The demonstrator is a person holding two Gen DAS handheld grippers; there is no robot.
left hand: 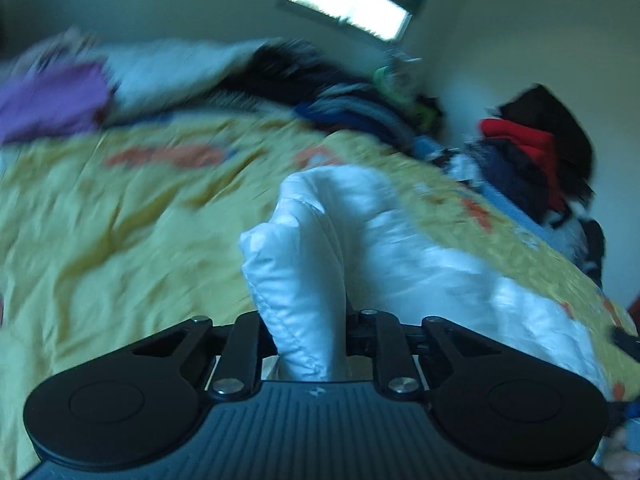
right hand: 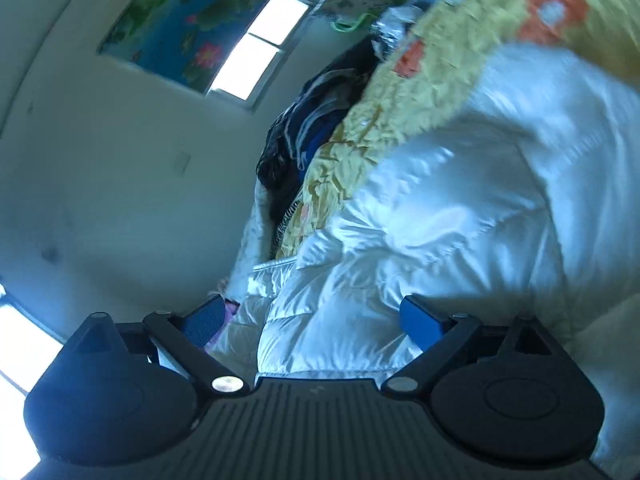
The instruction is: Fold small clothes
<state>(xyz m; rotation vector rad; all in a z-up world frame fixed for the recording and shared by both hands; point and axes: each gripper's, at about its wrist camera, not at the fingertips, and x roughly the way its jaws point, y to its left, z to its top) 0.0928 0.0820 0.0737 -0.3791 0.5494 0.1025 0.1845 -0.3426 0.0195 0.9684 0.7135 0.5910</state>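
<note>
Tongs of the left hand [left hand: 308, 344] are clenched on a fold of the white puffy jacket [left hand: 340, 240], low centre of the left view — the rest drapes over the yellow floral bedspread [left hand: 120, 220]. Right tongs [right hand: 316, 322] stand spread wide, the jacket between their blue pads [right hand: 420, 322] — not gripped.

Background: bedroom, motion-blurred.
Yellow bedspread [left hand: 120, 220] with orange flowers covers the bed. Window [left hand: 348, 4] at top centre of left view; lotus painting [right hand: 188, 24] upper left of right view, just beside the window. Pale wall [right hand: 100, 180] at left.
</note>
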